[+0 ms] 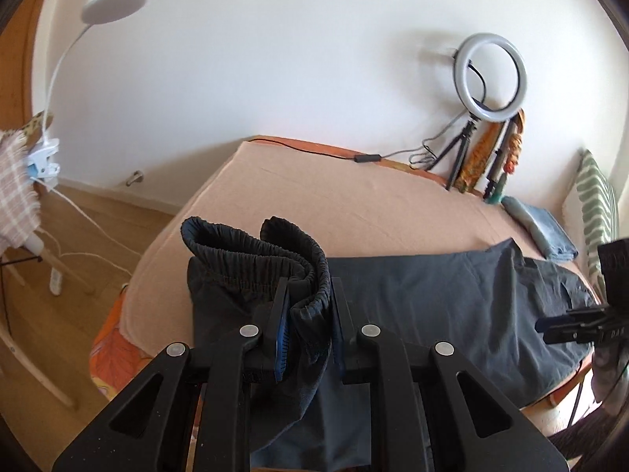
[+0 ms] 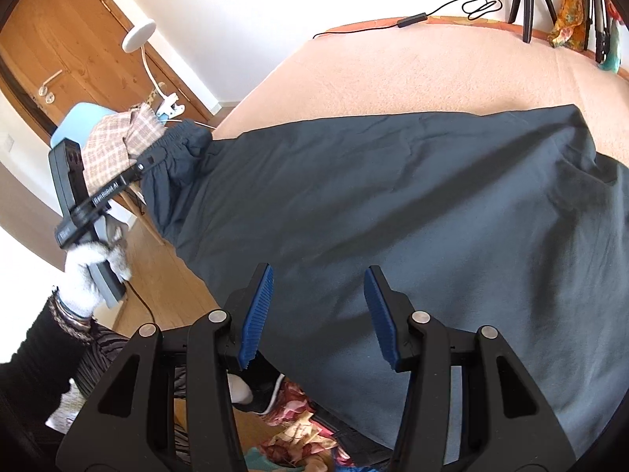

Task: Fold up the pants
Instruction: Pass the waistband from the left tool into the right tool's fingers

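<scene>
Dark grey pants (image 1: 424,299) lie spread across a bed with a peach cover (image 1: 334,188). My left gripper (image 1: 308,295) is shut on the elastic waistband (image 1: 251,255) and holds it lifted above the bed's left end. In the right wrist view the pants (image 2: 412,212) fill the middle, and the left gripper (image 2: 155,157) shows at the far left on the waistband. My right gripper (image 2: 318,295) is open and empty, hovering just over the pants near the bed's front edge. It also shows at the right edge of the left wrist view (image 1: 550,328).
A ring light on a tripod (image 1: 491,78) and a cable stand at the bed's far edge by the wall. Folded blue cloth (image 1: 538,228) and a striped pillow (image 1: 597,196) lie at the right. A chair with checked cloth (image 1: 15,196), a clip lamp (image 1: 114,0) and wooden floor are at the left.
</scene>
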Motion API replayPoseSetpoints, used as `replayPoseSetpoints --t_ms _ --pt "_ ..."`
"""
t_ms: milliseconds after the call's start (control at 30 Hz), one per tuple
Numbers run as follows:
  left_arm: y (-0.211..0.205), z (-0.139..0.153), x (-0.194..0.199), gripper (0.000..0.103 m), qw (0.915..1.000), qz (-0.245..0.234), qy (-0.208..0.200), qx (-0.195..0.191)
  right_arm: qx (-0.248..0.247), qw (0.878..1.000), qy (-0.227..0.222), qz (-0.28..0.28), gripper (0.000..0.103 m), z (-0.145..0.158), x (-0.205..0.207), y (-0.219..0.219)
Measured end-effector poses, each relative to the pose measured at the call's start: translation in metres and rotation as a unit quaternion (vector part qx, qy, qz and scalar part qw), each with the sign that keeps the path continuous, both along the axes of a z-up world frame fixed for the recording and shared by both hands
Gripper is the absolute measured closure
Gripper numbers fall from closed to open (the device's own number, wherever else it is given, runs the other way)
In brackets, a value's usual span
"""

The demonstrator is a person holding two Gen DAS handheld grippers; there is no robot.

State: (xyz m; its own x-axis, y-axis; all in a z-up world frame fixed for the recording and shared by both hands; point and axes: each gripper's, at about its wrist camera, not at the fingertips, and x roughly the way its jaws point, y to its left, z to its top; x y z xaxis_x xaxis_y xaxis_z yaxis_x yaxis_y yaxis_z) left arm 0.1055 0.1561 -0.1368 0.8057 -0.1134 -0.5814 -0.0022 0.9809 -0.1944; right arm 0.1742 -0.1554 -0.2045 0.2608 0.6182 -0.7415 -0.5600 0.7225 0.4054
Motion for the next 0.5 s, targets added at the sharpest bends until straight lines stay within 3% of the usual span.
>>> replayPoseSetpoints --t_ms 133,233,500 --pt "-0.058 -0.01 -0.001 0.087 0.9957 -0.081 0.009 0.044 0.062 0.997 0.049 -0.001 0.052 -0.002 0.006 0.004" --pt "-0.092 -0.022 -0.004 0.087 0.9899 -0.125 0.021 0.064 0.097 0.992 0.08 -0.009 0.043 -0.009 0.011 0.01" --pt "-0.145 -0.039 -0.022 0.087 0.971 -0.191 0.023 0.143 0.161 0.972 0.169 -0.03 0.042 -0.038 0.032 0.031"
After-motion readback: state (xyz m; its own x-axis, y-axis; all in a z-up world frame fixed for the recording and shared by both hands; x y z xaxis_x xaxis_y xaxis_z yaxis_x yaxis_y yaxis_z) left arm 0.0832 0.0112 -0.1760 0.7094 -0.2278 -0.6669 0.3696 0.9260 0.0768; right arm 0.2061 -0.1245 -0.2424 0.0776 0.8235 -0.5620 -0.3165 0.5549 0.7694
